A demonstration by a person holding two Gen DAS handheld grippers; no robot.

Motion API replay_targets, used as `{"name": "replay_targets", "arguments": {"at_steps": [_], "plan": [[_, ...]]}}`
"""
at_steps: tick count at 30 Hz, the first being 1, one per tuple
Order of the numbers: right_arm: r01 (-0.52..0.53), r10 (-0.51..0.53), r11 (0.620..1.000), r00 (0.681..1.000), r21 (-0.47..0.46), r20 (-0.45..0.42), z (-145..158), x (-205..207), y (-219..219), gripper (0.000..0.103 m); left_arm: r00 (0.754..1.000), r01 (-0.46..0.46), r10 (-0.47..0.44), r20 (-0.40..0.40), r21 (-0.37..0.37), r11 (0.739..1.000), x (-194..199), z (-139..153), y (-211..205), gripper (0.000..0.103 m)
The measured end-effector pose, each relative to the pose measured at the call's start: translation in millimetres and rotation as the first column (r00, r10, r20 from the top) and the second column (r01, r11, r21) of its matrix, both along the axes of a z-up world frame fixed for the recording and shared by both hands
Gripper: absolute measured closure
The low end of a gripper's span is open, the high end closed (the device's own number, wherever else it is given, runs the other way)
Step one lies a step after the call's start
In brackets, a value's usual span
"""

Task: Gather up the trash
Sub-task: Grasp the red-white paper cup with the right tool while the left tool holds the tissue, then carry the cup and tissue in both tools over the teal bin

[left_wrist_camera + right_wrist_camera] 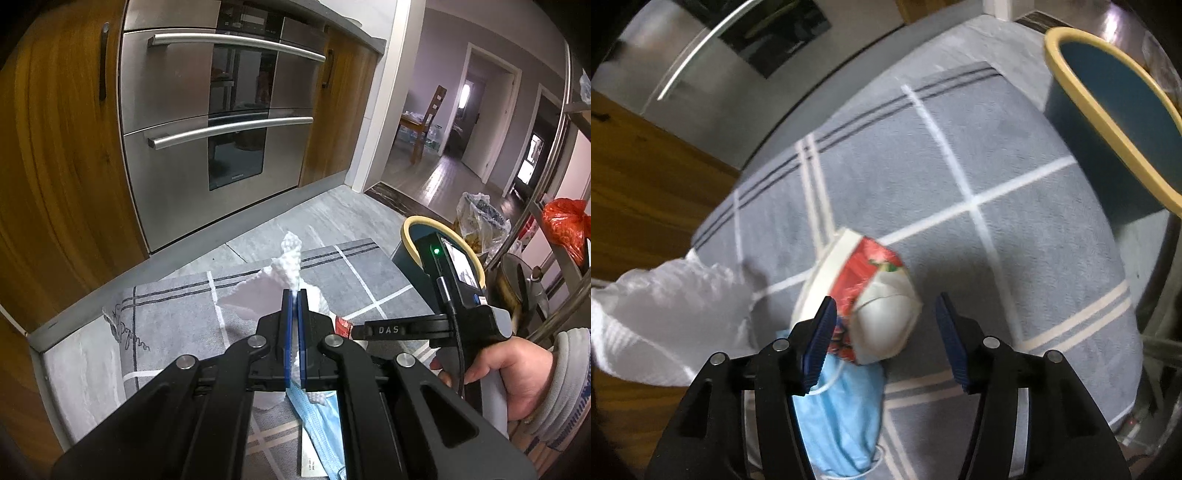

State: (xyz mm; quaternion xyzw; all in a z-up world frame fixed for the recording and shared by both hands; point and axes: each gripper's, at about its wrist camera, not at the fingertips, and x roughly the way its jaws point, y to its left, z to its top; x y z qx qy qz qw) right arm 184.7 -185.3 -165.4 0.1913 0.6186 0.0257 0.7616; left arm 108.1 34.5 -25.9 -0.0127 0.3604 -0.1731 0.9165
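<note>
Right claw (886,334) open astride crushed paper cup (866,295), long axis slanting up-left; left claw (294,295) clamped on white tissue (291,258).

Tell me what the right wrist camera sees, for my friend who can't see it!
An open gripper points down at a crushed red and white paper cup lying on a grey checked rug. A blue face mask lies just under the cup, with a white paper towel at the left. A blue bin with a yellow rim stands at the top right.
</note>
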Motion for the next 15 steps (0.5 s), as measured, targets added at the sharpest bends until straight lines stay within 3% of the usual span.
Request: {"name": "replay_targets", "arguments": {"at_steps": [4, 6, 7, 9, 15], "plan": [[-0.072, 0.071, 0.997, 0.996, -0.015, -0.051, -13, 3, 14, 0.054, 1.0, 0.005, -0.005, -0.005, 0.002, 1.0, 1, -2, -2, 0.101], [-0.098, 0.096, 0.995, 0.993, -0.026, -0.075, -18, 2, 17, 0.072, 1.0, 0.009, -0.009, -0.01, 0.005, 1.0, 2, -3, -3, 0.101], [-0.109, 0.107, 0.993, 0.992, -0.036, -0.066, -17, 1, 19, 0.073, 1.0, 0.01, -0.01, -0.011, 0.007, 1.0, 2, -3, -3, 0.101], [-0.119, 0.118, 0.992, 0.992, -0.042, -0.039, -10, -1, 21, 0.086, 1.0, 0.009, -0.009, -0.014, 0.007, 1.0, 2, -4, -2, 0.101], [-0.106, 0.106, 0.993, 0.994, -0.057, 0.0, 4, -1, 11, 0.091, 1.0, 0.008, -0.008, -0.008, 0.015, 1.0, 2, -2, -7, 0.101]]}}
